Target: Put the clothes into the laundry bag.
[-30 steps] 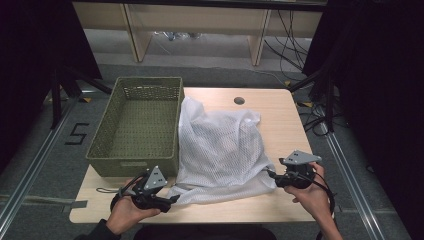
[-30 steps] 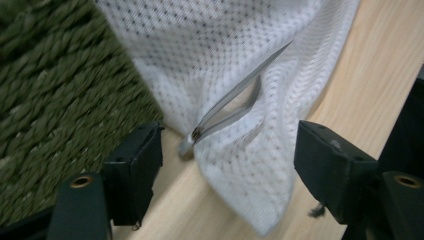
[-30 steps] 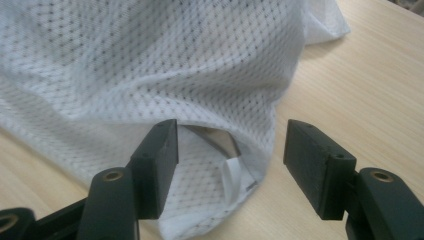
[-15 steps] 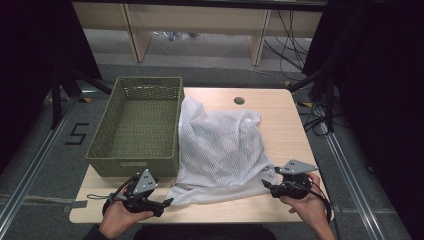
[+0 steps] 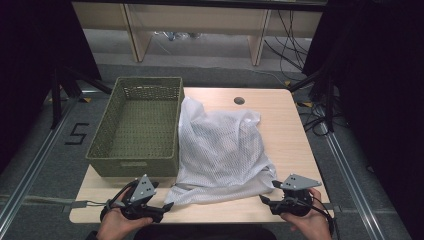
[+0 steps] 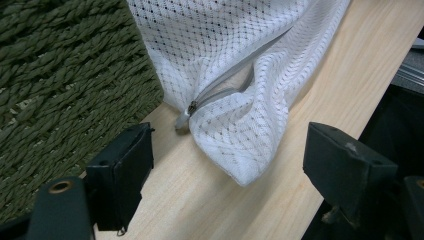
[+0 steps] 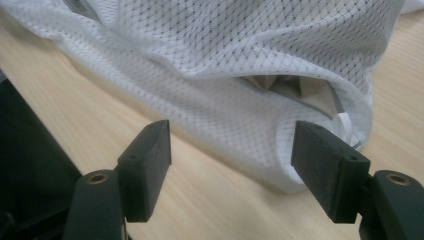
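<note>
A white mesh laundry bag (image 5: 220, 150) lies spread on the wooden table (image 5: 295, 135), its left edge against a green woven basket (image 5: 135, 125). My left gripper (image 5: 167, 206) sits at the bag's front left corner. In the left gripper view (image 6: 232, 150) its jaws have just been opening and stand wide. The zipper end (image 6: 192, 106) and the corner of the mesh lie between them, untouched. My right gripper (image 5: 264, 199) is at the front right corner. In the right gripper view (image 7: 235, 137) its jaws have just been opening, with the folded hem (image 7: 320, 100) loose between them.
The basket holds nothing and takes up the table's left half. A dark round grommet (image 5: 239, 100) sits near the far edge. The table's front edge runs just under both hands. Shelving and cables stand beyond the table.
The right gripper has drawn back toward the front edge, off the bag's right corner. Both pairs of jaws stand wider. The left hand has barely shifted.
</note>
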Available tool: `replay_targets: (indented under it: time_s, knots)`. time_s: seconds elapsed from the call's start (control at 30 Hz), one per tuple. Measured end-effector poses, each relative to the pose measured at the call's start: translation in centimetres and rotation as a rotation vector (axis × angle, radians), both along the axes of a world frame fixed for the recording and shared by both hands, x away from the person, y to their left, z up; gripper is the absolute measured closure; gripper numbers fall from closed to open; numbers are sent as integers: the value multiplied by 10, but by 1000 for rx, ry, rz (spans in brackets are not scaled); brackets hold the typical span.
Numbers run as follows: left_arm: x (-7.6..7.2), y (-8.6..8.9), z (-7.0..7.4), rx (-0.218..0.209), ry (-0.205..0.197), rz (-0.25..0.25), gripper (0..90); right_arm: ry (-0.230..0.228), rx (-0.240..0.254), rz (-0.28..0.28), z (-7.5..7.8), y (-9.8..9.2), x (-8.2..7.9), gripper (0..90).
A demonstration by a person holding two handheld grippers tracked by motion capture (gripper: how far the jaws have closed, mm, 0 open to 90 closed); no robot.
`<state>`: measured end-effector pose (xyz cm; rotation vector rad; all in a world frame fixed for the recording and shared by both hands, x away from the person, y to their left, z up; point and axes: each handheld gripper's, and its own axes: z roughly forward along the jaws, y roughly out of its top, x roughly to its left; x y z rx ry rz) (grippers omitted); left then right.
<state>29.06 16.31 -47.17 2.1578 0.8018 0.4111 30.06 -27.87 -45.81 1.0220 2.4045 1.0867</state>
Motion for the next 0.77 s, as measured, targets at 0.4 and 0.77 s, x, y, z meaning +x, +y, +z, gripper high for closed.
replay_targets:
  time_s: [0.4, 0.77]
  knots:
    - [3, -1, 0, -17, -4, 6, 206, 8, -20, 17, -4, 1, -8, 321]
    - [5, 0, 0, -6, -7, 3, 206, -3, -27, 11, -4, 0, -7, 321]
